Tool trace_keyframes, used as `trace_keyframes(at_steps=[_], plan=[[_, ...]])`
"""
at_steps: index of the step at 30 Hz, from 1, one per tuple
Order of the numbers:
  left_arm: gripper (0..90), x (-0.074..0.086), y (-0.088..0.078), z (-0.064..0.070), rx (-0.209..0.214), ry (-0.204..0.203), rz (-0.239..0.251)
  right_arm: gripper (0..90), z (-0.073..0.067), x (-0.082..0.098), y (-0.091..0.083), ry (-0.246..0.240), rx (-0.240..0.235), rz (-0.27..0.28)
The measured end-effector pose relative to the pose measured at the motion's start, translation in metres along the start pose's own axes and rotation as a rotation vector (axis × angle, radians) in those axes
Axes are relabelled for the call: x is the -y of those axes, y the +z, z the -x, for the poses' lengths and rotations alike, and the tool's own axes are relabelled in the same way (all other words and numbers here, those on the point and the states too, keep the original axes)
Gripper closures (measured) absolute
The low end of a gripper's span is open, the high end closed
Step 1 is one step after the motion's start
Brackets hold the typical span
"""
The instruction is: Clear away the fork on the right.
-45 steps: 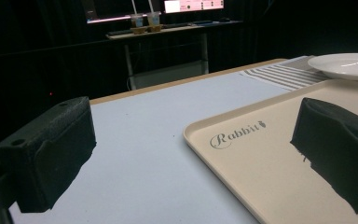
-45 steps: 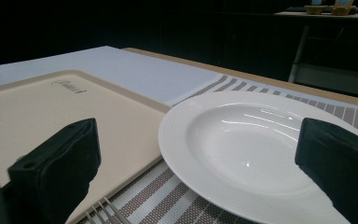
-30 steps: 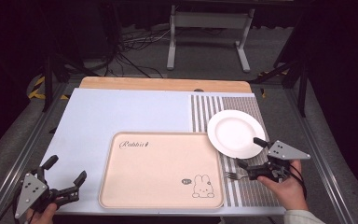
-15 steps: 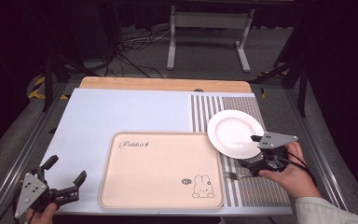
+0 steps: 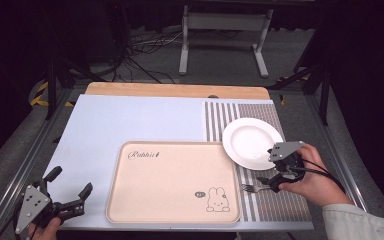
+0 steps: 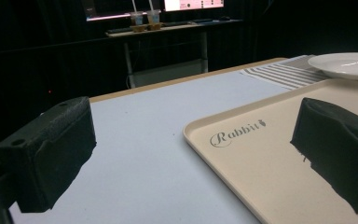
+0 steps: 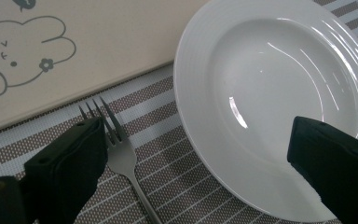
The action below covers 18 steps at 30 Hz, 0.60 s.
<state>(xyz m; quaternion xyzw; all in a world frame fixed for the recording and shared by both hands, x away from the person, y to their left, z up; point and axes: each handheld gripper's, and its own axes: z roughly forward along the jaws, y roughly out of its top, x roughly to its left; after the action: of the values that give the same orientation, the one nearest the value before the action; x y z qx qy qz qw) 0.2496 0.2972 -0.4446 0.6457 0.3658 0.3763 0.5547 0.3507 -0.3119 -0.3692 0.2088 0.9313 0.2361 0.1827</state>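
Observation:
A white plate (image 5: 252,142) rests on the striped mat at the right, just beyond the corner of a beige rabbit tray (image 5: 172,180). A metal fork (image 5: 252,187) lies on the mat between the tray and the plate's near rim. My right gripper (image 5: 266,166) hovers open above the near edge of the plate. In the right gripper view its jaws straddle the fork (image 7: 121,149) and the plate (image 7: 270,93): one jaw over the tines, the other over the rim. My left gripper (image 5: 71,181) rests open at the near left corner, holding nothing.
The striped mat (image 5: 280,205) covers the right part of the pale blue table (image 5: 130,120). A wooden strip (image 5: 175,90) runs along the far edge. Beyond it stand a metal stand and cables on the floor. The left gripper view faces the tray (image 6: 270,158) and the plate (image 6: 345,65).
My right gripper has moved left and away from the person, from the mat's right edge to over the plate's near rim and the fork. The left gripper has stayed still.

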Motion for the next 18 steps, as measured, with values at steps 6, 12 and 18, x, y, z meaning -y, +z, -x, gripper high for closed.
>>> trace_keyframes(at_steps=[6, 12, 18], plan=[[0.3, 0.0, -0.0001, 0.0, 0.001, 0.0, 0.001, 5.7, 0.0, -0.004, 0.0, -0.038, -0.029, -0.06], [0.3, -0.0001, 0.0002, 0.0005, 0.003, 0.002, -0.001, 5.5, -0.0008, -0.0062, 0.0038, -0.061, -0.066, -0.124], [0.3, 0.0, 0.0001, 0.0003, 0.004, -0.005, 0.001, 5.8, -0.0008, -0.0069, 0.0093, -0.082, -0.095, -0.188]])
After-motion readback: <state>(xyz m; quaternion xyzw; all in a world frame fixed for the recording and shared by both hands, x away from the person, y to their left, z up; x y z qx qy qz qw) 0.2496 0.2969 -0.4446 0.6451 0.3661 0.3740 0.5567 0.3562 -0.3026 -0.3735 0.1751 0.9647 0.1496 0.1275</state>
